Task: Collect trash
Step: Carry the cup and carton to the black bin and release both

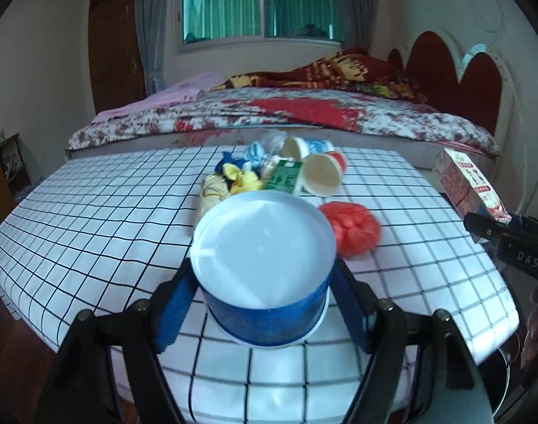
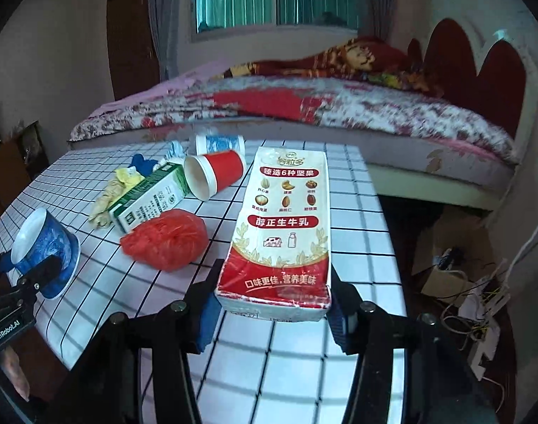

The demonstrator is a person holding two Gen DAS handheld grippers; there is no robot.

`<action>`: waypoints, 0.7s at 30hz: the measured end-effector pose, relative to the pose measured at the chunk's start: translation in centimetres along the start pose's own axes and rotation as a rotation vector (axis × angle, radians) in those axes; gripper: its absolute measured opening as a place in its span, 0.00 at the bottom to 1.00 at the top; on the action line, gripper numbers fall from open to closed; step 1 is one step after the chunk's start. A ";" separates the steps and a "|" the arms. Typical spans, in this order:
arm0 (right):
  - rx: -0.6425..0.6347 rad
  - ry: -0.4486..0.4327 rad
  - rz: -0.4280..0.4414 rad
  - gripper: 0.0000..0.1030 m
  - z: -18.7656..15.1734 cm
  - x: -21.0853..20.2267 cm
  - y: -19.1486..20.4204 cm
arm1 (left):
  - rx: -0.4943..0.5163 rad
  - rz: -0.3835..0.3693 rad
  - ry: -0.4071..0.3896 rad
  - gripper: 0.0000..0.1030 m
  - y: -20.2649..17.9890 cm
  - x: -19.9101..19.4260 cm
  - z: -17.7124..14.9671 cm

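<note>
My left gripper is shut on a blue paper bowl with a white inside, held above the checked table; the bowl also shows in the right wrist view. My right gripper is shut on a red and white milk carton, held over the table's right part; the carton also shows in the left wrist view. On the table lie a red plastic bag, a green and white carton, a red paper cup, a blue and white cup and crumpled wrappers.
A bed with a floral cover stands right behind the table. To the right, on the floor, lie a cardboard box and tangled cables. A metal bin rim shows below the table's right edge.
</note>
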State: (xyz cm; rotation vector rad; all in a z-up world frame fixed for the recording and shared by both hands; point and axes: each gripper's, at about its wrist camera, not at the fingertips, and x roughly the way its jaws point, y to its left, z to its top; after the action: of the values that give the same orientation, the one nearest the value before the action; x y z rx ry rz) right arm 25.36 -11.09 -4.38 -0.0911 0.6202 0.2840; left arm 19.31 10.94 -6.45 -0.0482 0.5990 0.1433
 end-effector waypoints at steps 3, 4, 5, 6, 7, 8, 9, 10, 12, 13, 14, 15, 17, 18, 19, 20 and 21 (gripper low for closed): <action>0.006 -0.031 -0.007 0.52 -0.8 -2.9 -0.4 | 0.020 -0.011 -0.026 0.73 -1.0 -2.0 -0.4; 0.014 -0.037 -0.002 0.52 -1.2 -3.8 -0.5 | 0.022 -0.016 -0.028 0.73 -1.2 -2.4 -0.5; 0.017 -0.041 -0.001 0.52 -1.5 -4.7 -0.7 | 0.025 -0.028 -0.029 0.73 -1.5 -2.9 -0.6; 0.016 -0.045 -0.002 0.52 -1.8 -5.4 -0.7 | 0.030 -0.038 -0.031 0.73 -1.9 -3.3 -0.8; 0.011 -0.049 -0.003 0.52 -2.2 -6.3 -0.7 | 0.036 -0.046 -0.034 0.73 -2.3 -3.8 -0.9; 0.006 -0.054 -0.006 0.52 -2.6 -7.2 -0.7 | 0.043 -0.063 -0.037 0.73 -2.8 -4.5 -1.1; 0.004 -0.059 -0.007 0.52 -3.0 -7.9 -0.8 | 0.046 -0.072 -0.042 0.73 -3.1 -5.0 -1.1; 0.003 -0.066 -0.009 0.52 -3.4 -8.8 -0.9 | 0.054 -0.089 -0.053 0.73 -3.7 -5.8 -1.3; 0.001 -0.076 -0.017 0.52 -4.1 -10.3 -1.2 | 0.073 -0.108 -0.071 0.73 -4.5 -7.1 -1.5; 0.003 -0.083 -0.023 0.52 -4.5 -11.0 -1.4 | 0.084 -0.123 -0.082 0.73 -5.0 -7.7 -1.7; 0.004 -0.091 -0.021 0.52 -5.0 -11.8 -1.7 | 0.098 -0.139 -0.091 0.73 -5.7 -8.3 -1.8; 0.006 -0.096 -0.023 0.52 -5.4 -12.4 -1.8 | 0.106 -0.149 -0.096 0.73 -6.1 -8.6 -1.9; 0.005 -0.103 -0.034 0.52 -6.3 -13.6 -2.2 | 0.123 -0.179 -0.105 0.73 -7.1 -9.3 -2.2; 0.008 -0.103 -0.034 0.52 -6.7 -14.0 -2.4 | 0.128 -0.194 -0.107 0.73 -7.6 -9.5 -2.2; 0.011 -0.103 -0.039 0.52 -7.1 -14.5 -2.6 | 0.139 -0.212 -0.112 0.73 -8.2 -9.9 -2.3; 0.011 -0.105 -0.049 0.52 -7.6 -15.0 -2.9 | 0.148 -0.227 -0.114 0.73 -8.8 -10.1 -2.5; 0.011 -0.108 -0.052 0.52 -8.0 -15.4 -3.1 | 0.155 -0.242 -0.114 0.73 -9.4 -10.3 -2.7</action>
State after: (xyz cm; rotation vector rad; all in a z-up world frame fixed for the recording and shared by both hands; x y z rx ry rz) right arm 9.85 -18.97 -1.89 -0.0808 0.5118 0.2340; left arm 10.80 0.21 -2.87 0.0378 0.4848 -0.1342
